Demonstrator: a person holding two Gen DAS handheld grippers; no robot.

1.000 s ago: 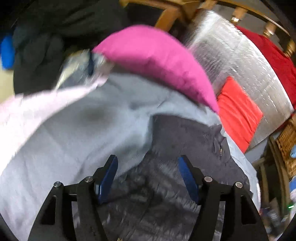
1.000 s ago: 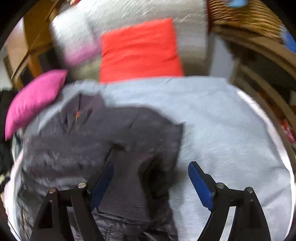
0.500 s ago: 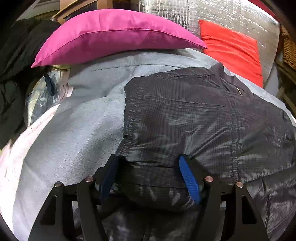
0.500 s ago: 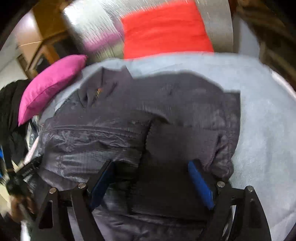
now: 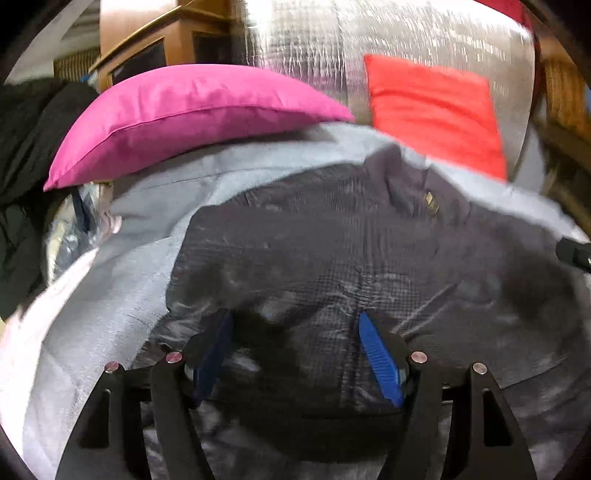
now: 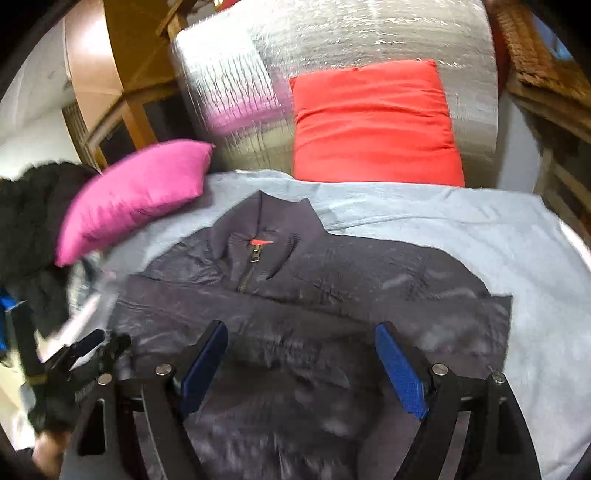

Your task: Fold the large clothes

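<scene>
Left claw (image 5: 295,354): blue pads spread wide, set over the near part of the jacket (image 5: 369,251); dark fabric bulges up between the pads, but they do not visibly pinch it, so the claw reads as open. Also seen at the left edge of the right wrist view (image 6: 92,350), low over the jacket's left side.

Right claw (image 6: 301,362): pads wide apart, nothing clamped, poised above the jacket's (image 6: 314,295) lower middle; contact with the cloth cannot be told.

Jacket: dark grey, quilted sheen, laid flat on the sheet (image 6: 498,240), front up, collar (image 6: 273,218) at the far end, pointing toward the cushions. Zip (image 6: 251,266) closed up to the collar, with a small red tab just above the pull. Near portion blurred.

Sheet: light grey-blue, covers a bed-like base, spreads out beyond the jacket on both sides.

Pink cushion (image 6: 136,199): on the sheet's far left corner, just beside the jacket's left shoulder.

Red cushion (image 6: 373,125): upright at the far edge of the sheet, leaning on the foil panel (image 6: 351,33).

Foil panel: silver, crinkled, stands behind both cushions.

Black garments (image 6: 29,221): heaped at far left, past the pink cushion.

Wooden cabinet (image 5: 155,55): behind, upper left.

Wicker basket (image 6: 535,55): upper right corner.
</scene>
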